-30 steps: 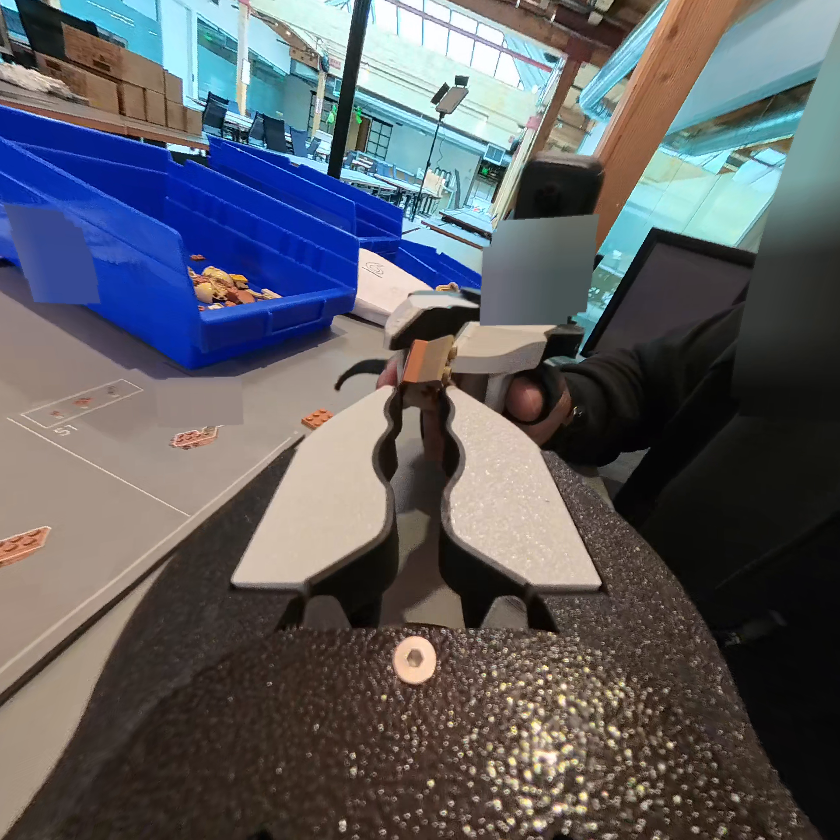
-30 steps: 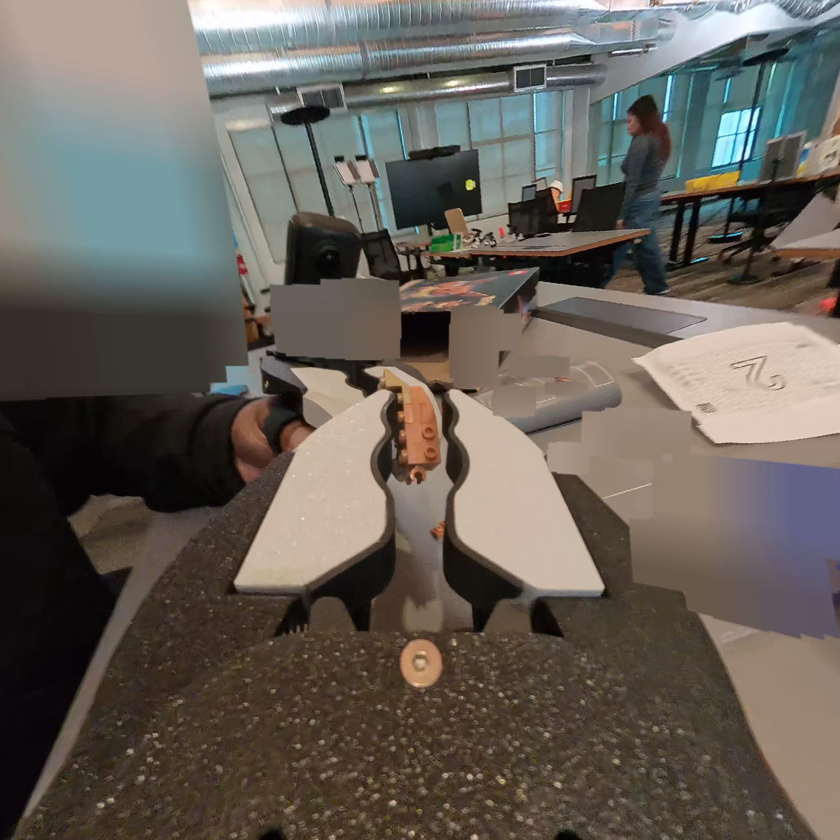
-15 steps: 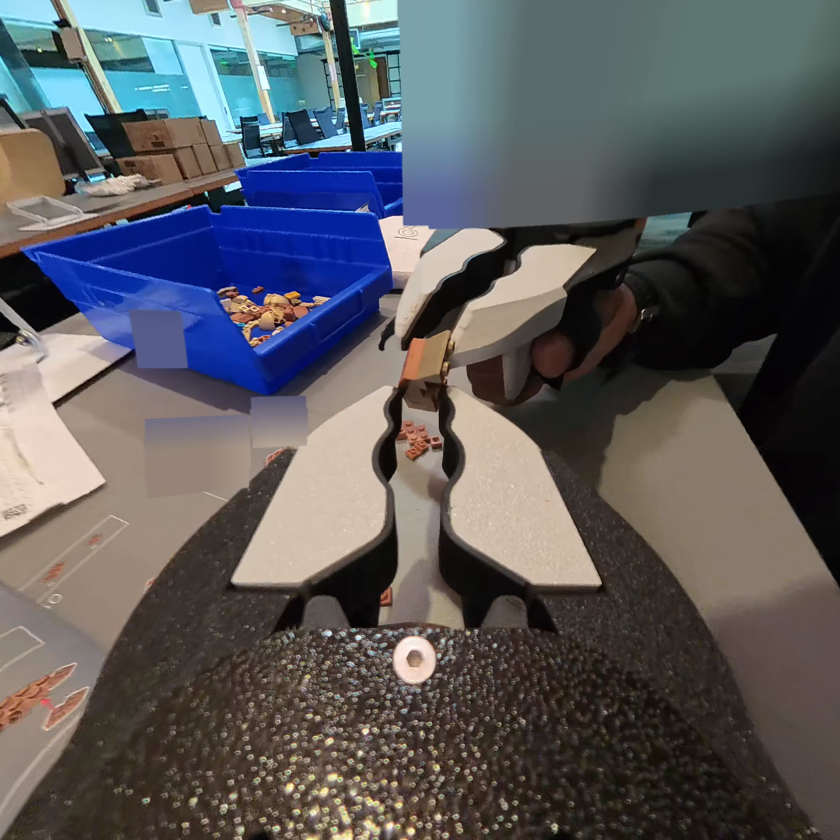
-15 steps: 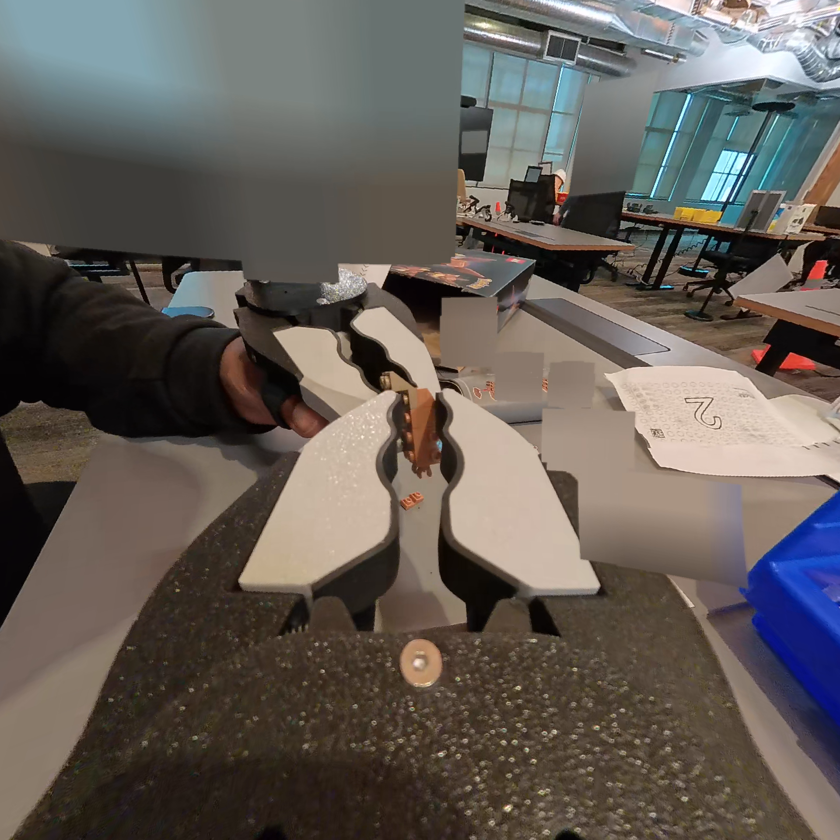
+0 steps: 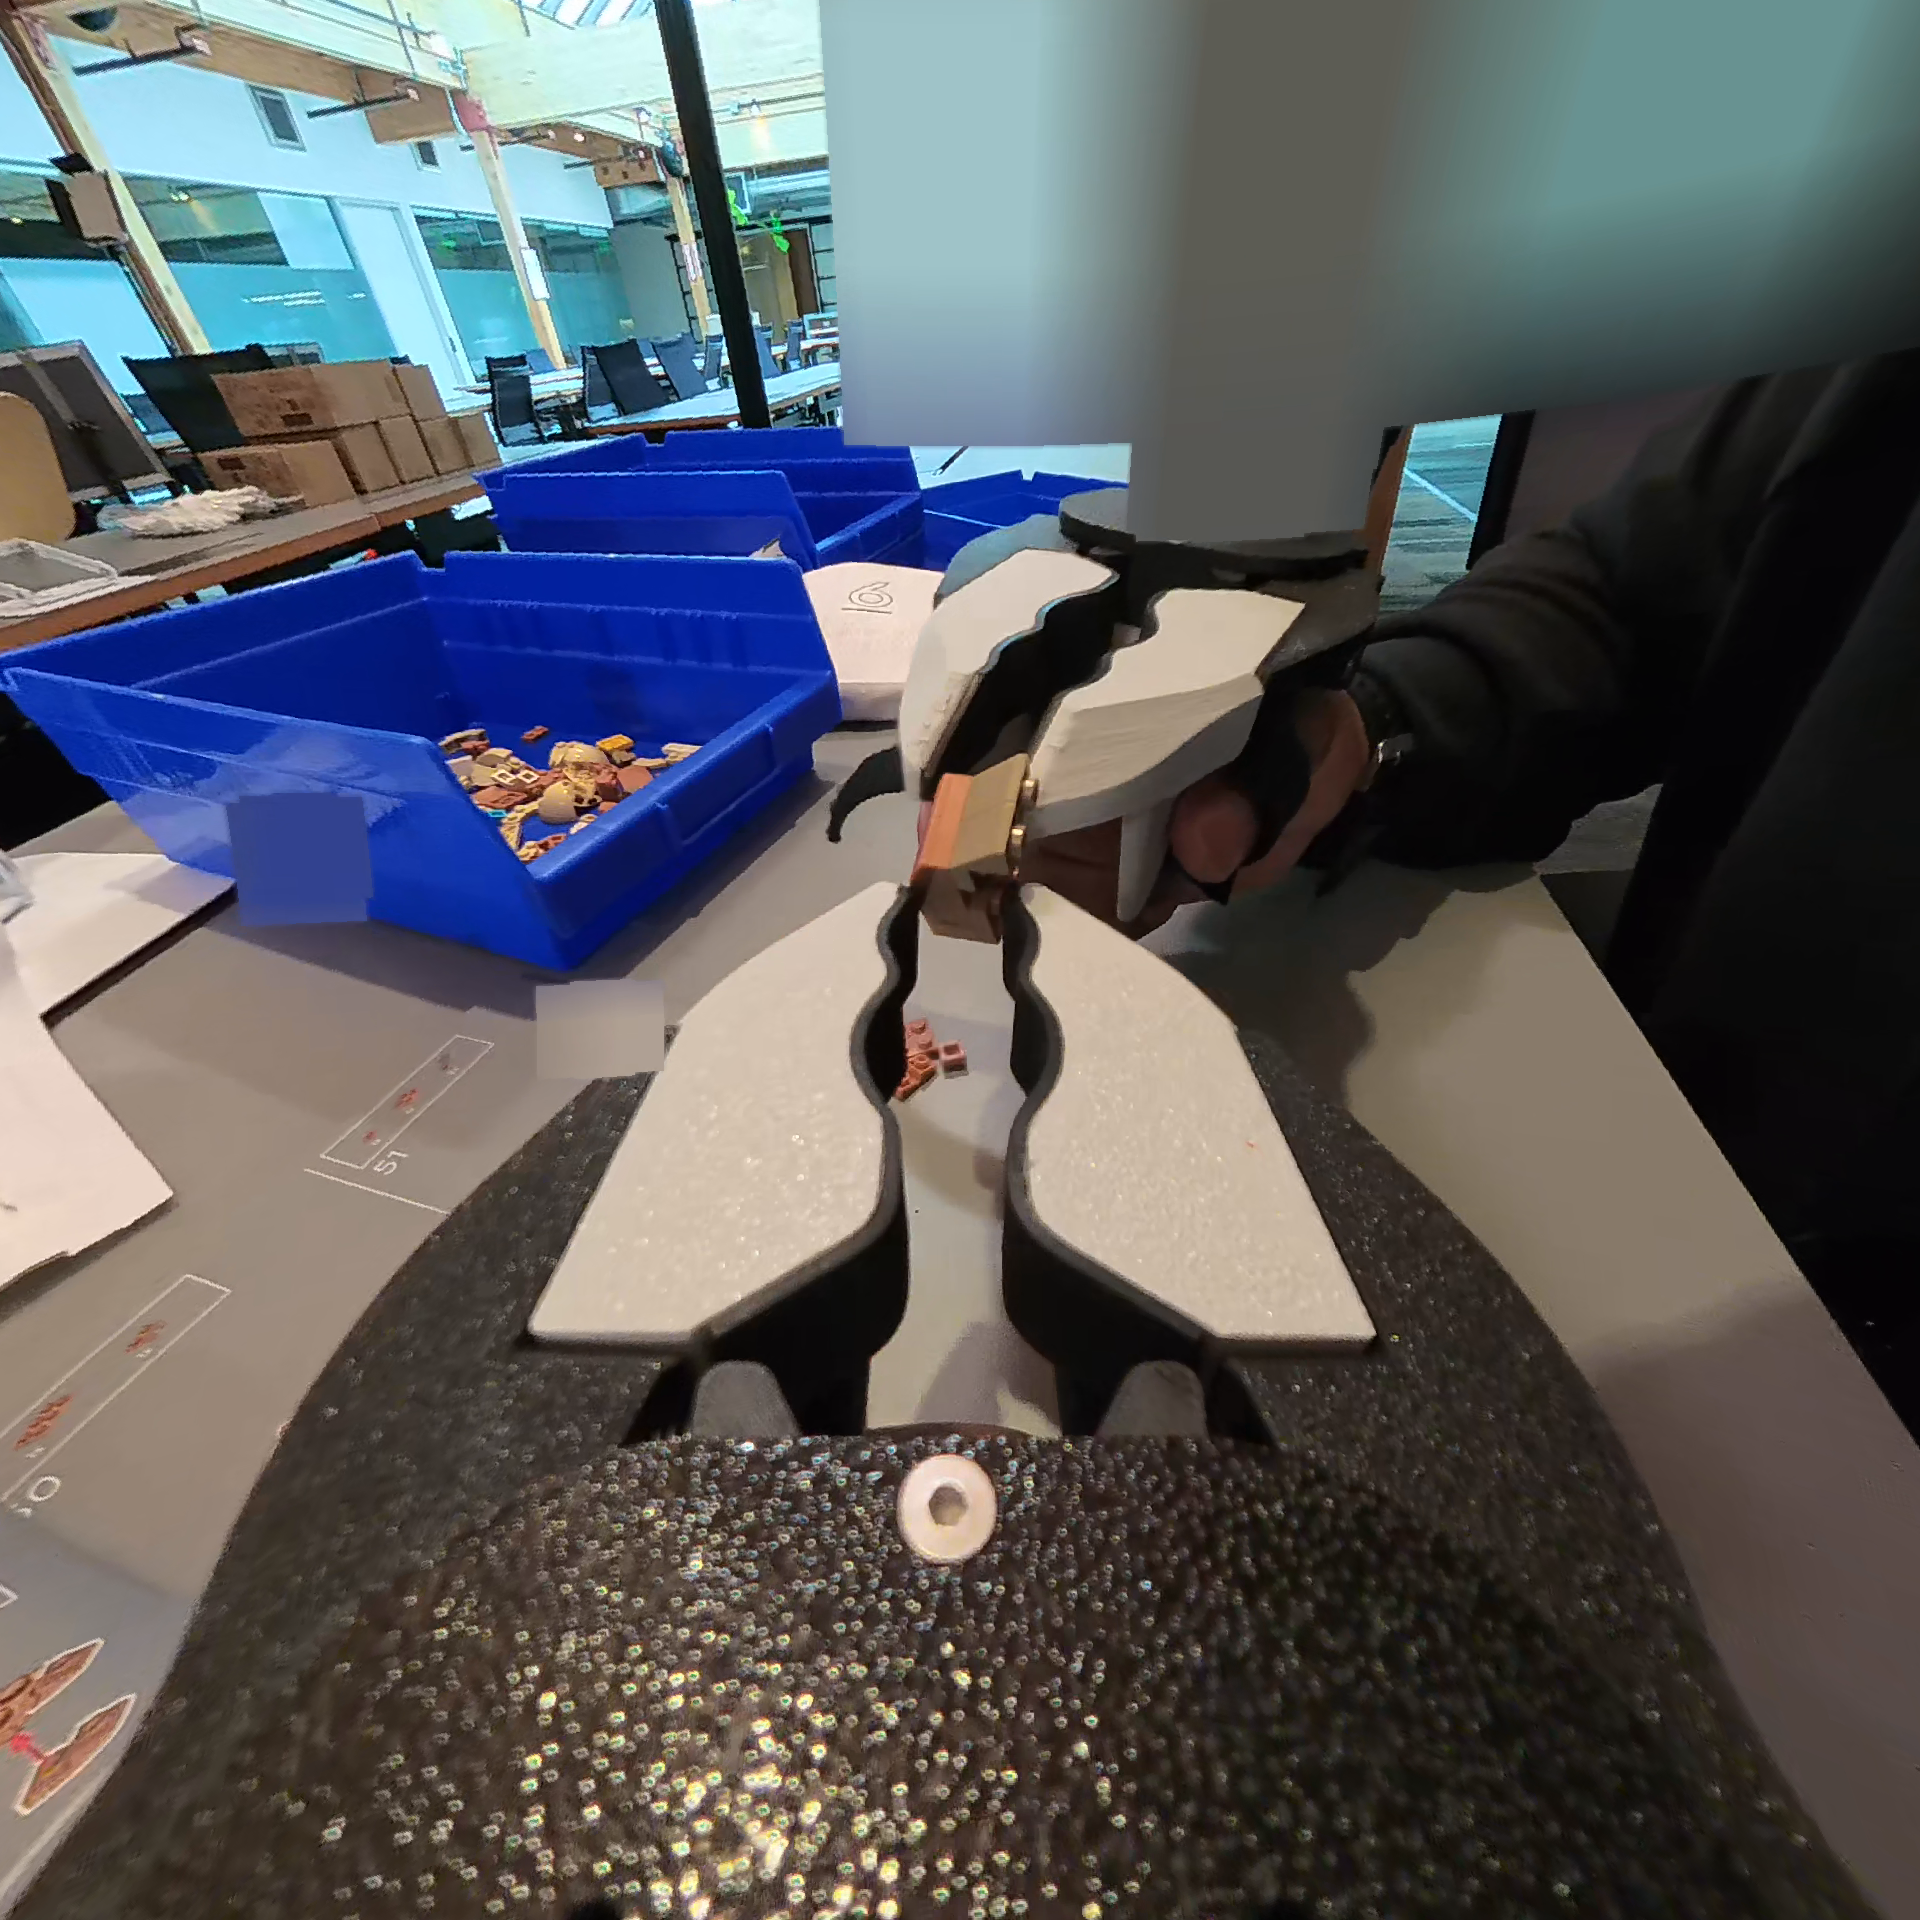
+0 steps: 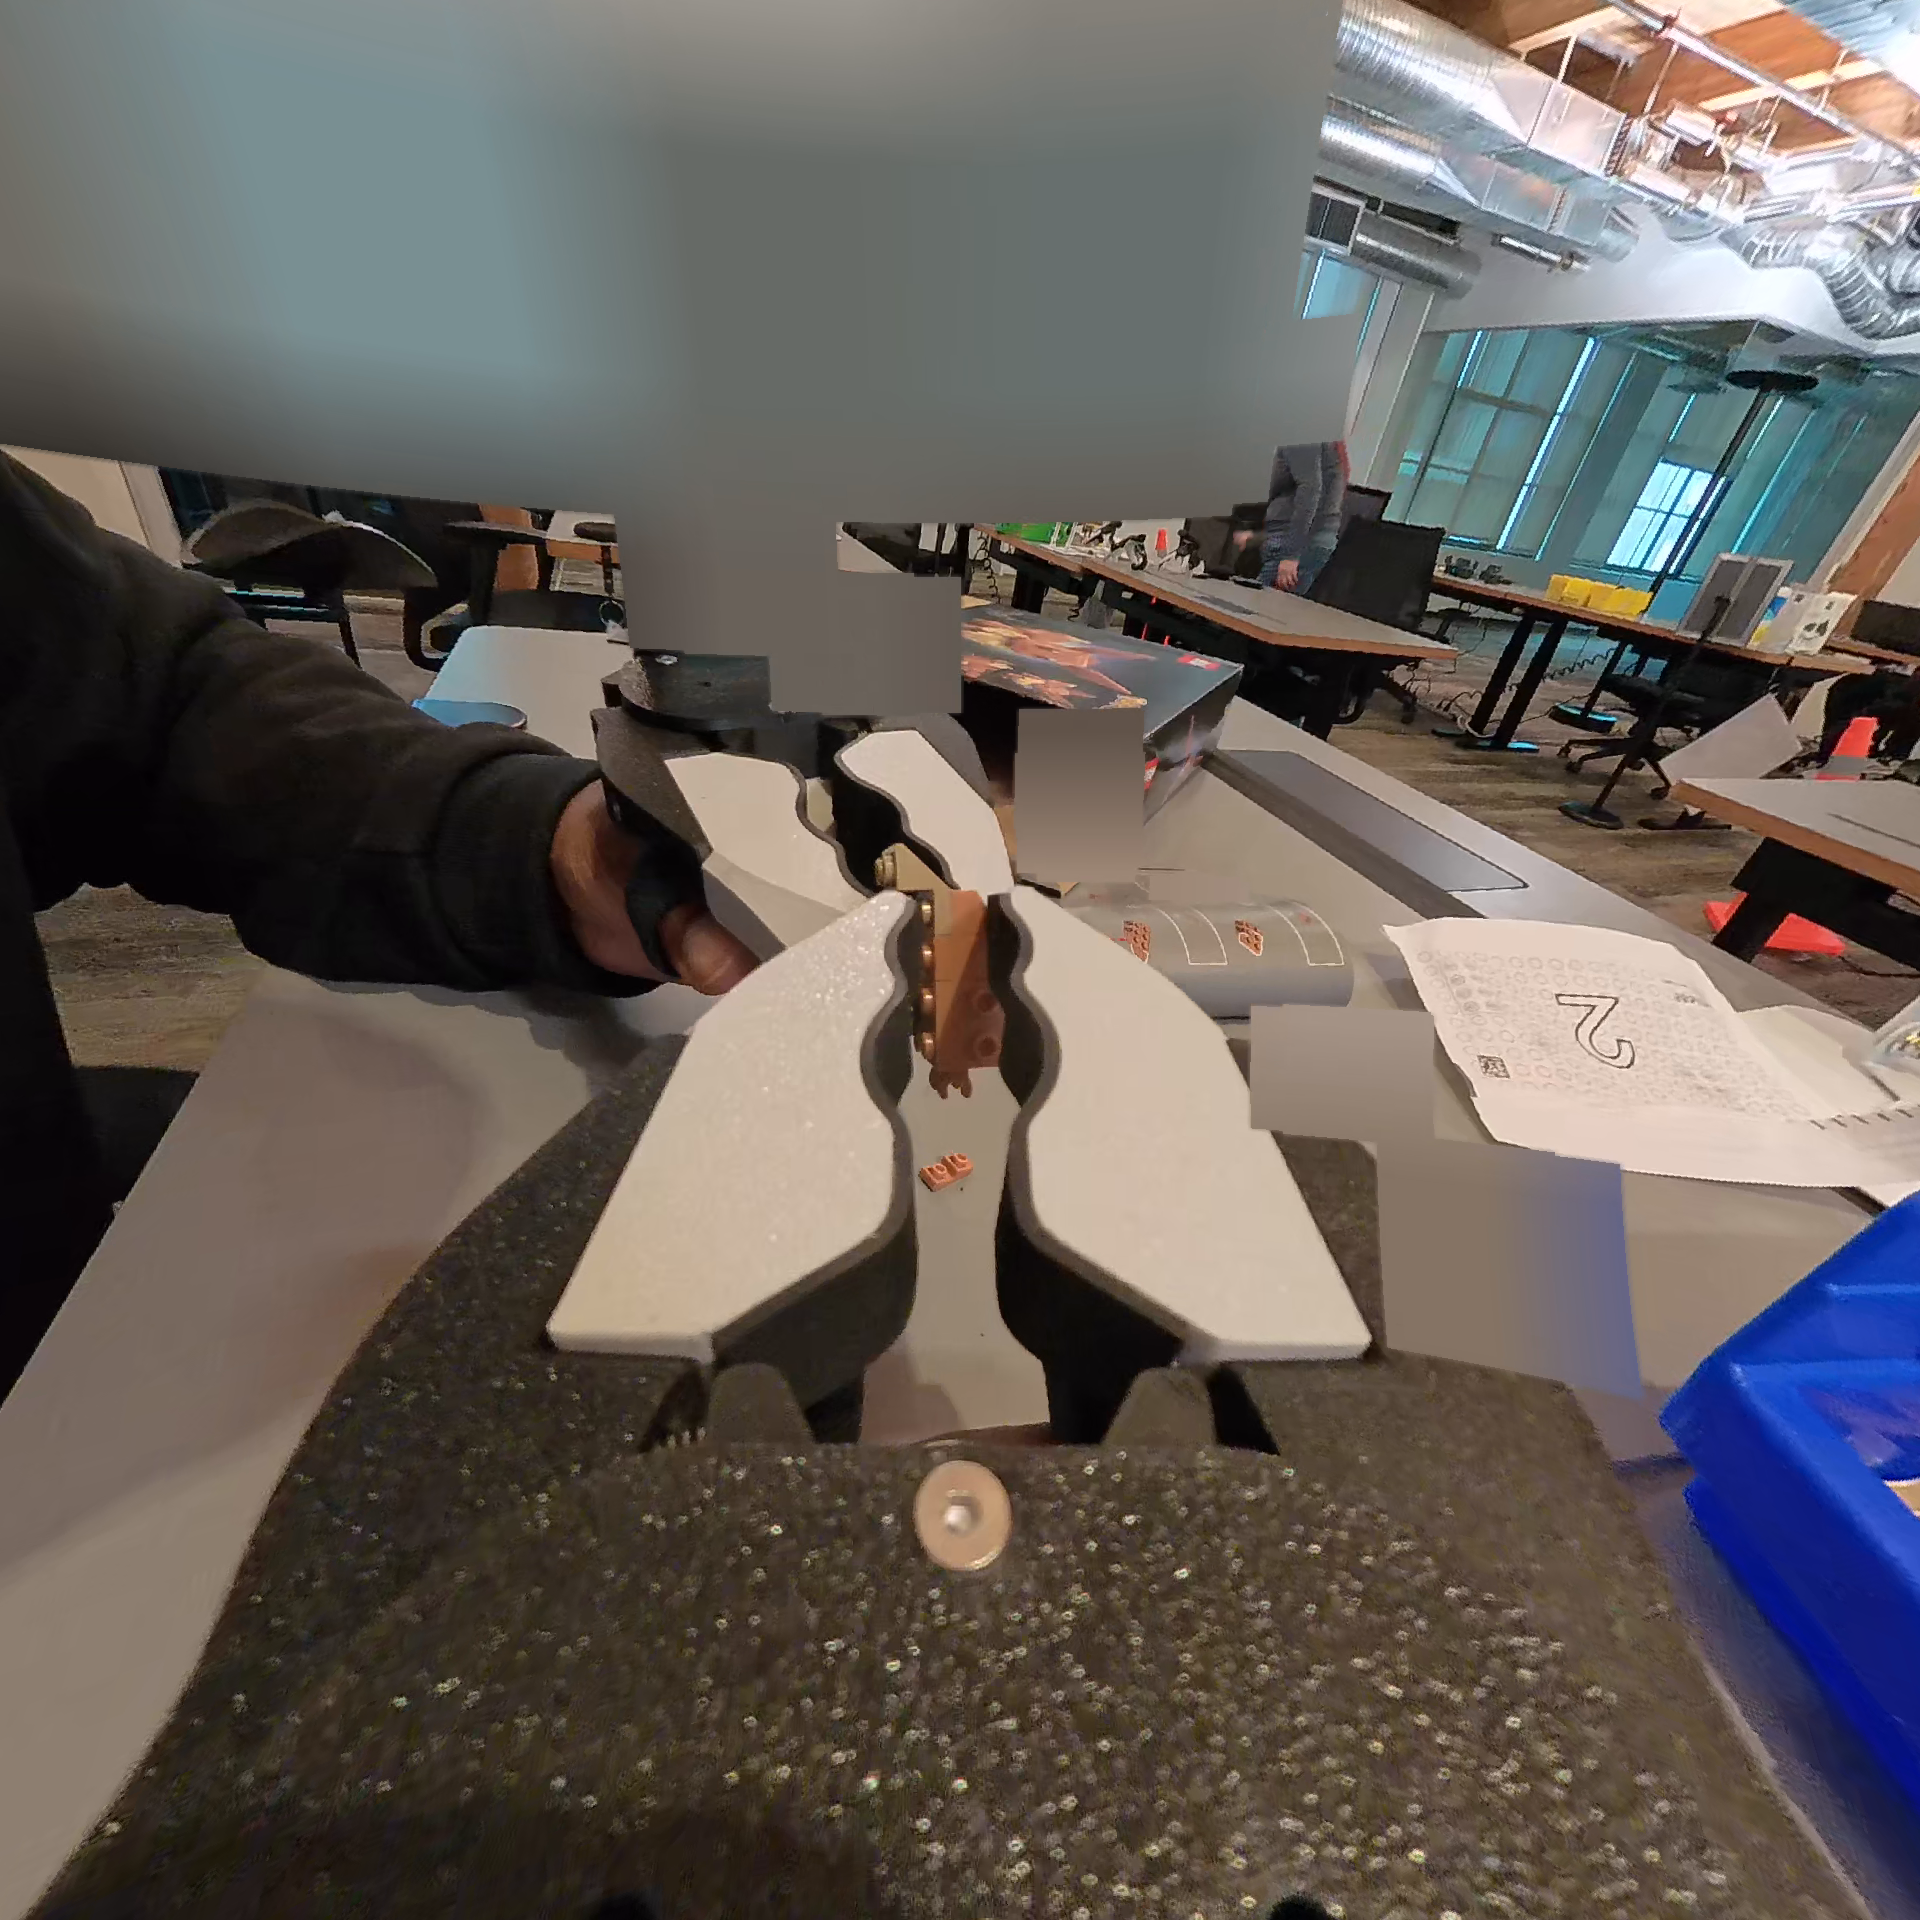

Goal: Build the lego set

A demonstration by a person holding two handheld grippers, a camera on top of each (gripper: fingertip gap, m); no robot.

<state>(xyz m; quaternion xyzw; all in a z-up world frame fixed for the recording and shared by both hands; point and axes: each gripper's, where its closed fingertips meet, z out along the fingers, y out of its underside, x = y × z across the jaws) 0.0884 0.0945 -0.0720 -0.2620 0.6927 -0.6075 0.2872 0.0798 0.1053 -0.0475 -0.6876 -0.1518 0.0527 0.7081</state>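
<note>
Both claws meet on one thing, the small brick assembly [image 6: 961,997], brown and tan, held up off the table [image 6: 312,1122]. The right claw [image 6: 954,920] is clamped on it: tan studded side against one pad, brown side against the other, and the piece runs lengthwise down the slot. My guess is that grip is there to keep the build steady. The left claw [image 5: 961,904] comes at the same assembly from the opposite end, fingertips drawn close around its lower brown end, with the tan plate [image 5: 982,826] standing just above them. It looks clamped too, though the contact on one side is hard to read.

Moving outward from the assembly: directly below it on the table lie a few loose brown bricks [image 5: 928,1058], seen through the slot. Beyond the assembly, to the left claw's side, a blue bin [image 5: 665,862] holds mixed brown and tan pieces [image 5: 551,774], with more blue bins behind. To the other side of the assembly sit a printed paper sheet [image 6: 1621,1029] and a dark box [image 6: 1101,675].

Hidden: the assembly's middle is covered by claw fingers, so its full shape escapes me. Big blurred patches blank out the area above both claws, and the person shows only as black sleeves and gripping hands [image 6: 623,914].
</note>
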